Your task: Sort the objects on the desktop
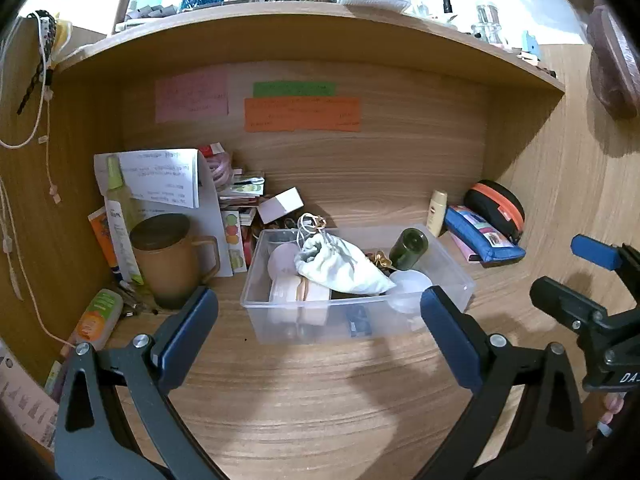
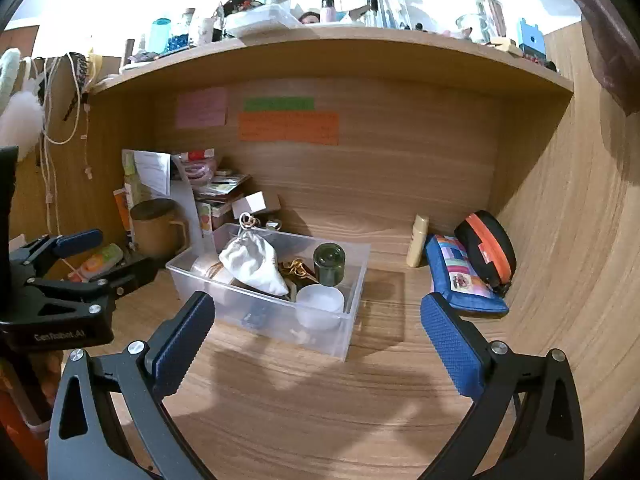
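Desktop objects fill a clear plastic bin at the centre of the left wrist view, standing on the wooden desk. Inside lie a white drawstring pouch with its cord loops raised, a dark green jar tipped on its side toward the right wall, a white round lid at the lower right, and a pale roll at the lower left. Left of the bin stands a brown lidded mug; to the right lie a small cream bottle, a blue patchwork pouch and a black case with an orange zip. The left gripper frames the bin from the bottom, spread wide and grasping nothing. The right gripper shows at the right edge, also spread.

From the right wrist view the bin sits centre-left, seen corner-on, with the pouch, green jar upright-looking and white lid inside. The blue pouch and black case rest at the right, the cream bottle just beside them. The right gripper is fully released, empty; the left gripper at the left edge is parted too.
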Motion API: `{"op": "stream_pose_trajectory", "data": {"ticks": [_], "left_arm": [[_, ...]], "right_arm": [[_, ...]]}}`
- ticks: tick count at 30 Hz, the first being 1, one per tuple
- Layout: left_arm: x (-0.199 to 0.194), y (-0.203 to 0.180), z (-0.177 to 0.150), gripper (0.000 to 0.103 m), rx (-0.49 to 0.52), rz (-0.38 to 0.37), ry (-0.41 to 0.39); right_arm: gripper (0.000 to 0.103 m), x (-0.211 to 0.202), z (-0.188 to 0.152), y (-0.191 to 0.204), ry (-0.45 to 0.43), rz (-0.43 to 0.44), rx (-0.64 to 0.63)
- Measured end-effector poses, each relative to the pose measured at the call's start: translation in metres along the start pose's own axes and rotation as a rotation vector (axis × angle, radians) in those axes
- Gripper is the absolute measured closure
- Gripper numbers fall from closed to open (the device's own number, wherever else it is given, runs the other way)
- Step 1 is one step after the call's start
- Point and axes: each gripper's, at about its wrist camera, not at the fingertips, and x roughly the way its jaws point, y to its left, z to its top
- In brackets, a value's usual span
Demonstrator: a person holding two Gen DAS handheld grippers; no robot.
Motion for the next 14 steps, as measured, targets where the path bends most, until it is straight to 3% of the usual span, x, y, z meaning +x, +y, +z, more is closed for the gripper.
{"op": "stream_pose_trajectory", "data": {"ticks": [14], "left_arm": [[0.015,-0.009,0.005,0.001,0.055,-0.041,-0.006]], "right_arm": [[0.000,0.042,-0.003,-0.016,0.073,0.029,0.052]]}}
